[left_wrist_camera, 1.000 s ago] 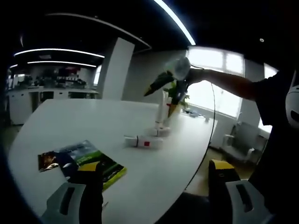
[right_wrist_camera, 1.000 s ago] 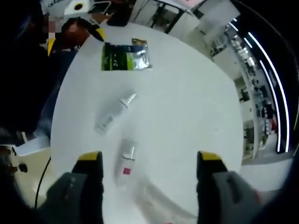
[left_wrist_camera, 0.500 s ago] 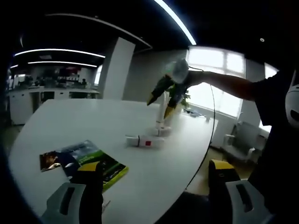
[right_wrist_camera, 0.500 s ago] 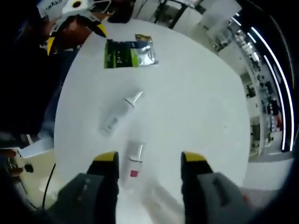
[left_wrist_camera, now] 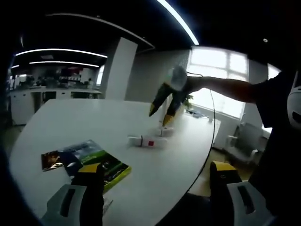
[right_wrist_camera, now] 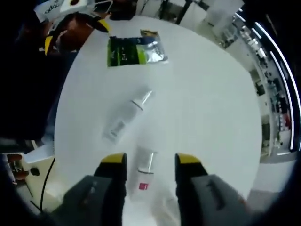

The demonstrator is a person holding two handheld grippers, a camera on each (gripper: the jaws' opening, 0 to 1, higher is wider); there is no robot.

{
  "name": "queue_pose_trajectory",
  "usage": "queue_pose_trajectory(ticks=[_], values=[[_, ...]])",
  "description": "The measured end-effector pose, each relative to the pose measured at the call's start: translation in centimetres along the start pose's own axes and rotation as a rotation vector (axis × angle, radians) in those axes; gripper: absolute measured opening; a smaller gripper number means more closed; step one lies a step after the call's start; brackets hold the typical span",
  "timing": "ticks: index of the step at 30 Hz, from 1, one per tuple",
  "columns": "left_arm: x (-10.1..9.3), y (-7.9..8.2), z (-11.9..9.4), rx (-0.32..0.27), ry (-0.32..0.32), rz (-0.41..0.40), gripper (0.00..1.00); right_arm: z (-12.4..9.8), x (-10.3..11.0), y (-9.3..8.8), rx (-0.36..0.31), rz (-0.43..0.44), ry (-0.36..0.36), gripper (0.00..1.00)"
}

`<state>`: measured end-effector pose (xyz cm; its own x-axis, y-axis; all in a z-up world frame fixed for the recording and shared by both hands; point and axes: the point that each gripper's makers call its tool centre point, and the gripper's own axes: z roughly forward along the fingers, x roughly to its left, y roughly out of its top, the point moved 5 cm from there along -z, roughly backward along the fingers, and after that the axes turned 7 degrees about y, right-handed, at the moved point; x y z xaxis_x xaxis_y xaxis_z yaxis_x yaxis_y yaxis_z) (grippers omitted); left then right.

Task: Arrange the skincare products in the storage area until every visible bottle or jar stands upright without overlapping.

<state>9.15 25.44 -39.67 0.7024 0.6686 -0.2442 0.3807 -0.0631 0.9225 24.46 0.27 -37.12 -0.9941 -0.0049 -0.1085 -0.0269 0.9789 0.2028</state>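
A white tube with a red label (left_wrist_camera: pixel 146 141) lies on its side on the white table (left_wrist_camera: pixel 70 122). A second white bottle (left_wrist_camera: pixel 163 132) lies just beyond it. My right gripper (left_wrist_camera: pixel 160 115) hangs over them, tips pointing down. In the right gripper view the red-labelled tube (right_wrist_camera: pixel 145 170) lies below and between the jaws of my right gripper (right_wrist_camera: pixel 150 161), which stand a tube's width apart. The other bottle (right_wrist_camera: pixel 123 121) lies flat further out. A faint blurred shape sits low between the jaws; I cannot tell what it is. My left gripper (left_wrist_camera: pixel 156 166) is open and holds nothing.
A green and blue packet (left_wrist_camera: pixel 89 162) with a smaller foil one lies near the table's front edge, seen also as the packets (right_wrist_camera: pixel 134 49). My left gripper (right_wrist_camera: pixel 75 34) sits past that edge. A person's arm (left_wrist_camera: pixel 225 87) reaches in from the right. Bare tabletop (right_wrist_camera: pixel 202 94) spreads to the right.
My right gripper's jaws have narrowed steadily and it has come lower over the red-labelled tube. The left gripper has stayed put.
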Motion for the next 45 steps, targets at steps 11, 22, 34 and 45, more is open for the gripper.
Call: queue_pose_trajectory(ticks=[11, 22, 34, 45], values=[[0.5, -0.2, -0.2, 0.004, 0.012, -0.008, 0.95, 1.4, -0.2, -0.5, 0.012, -0.005, 0.028, 0.38], [1.0, -0.4, -0.4, 0.005, 0.021, -0.019, 0.95, 2.9, -0.1, -0.6, 0.025, 0.006, 0.061, 0.33], [1.3, -0.5, -0.4, 0.009, 0.027, -0.025, 0.95, 3.5, -0.7, -1.4, 0.034, 0.043, 0.081, 0.28], [1.5, -0.7, -0.3, 0.012, 0.028, -0.028, 0.95, 4.3, -0.7, -1.8, 0.037, 0.069, 0.1, 0.26]])
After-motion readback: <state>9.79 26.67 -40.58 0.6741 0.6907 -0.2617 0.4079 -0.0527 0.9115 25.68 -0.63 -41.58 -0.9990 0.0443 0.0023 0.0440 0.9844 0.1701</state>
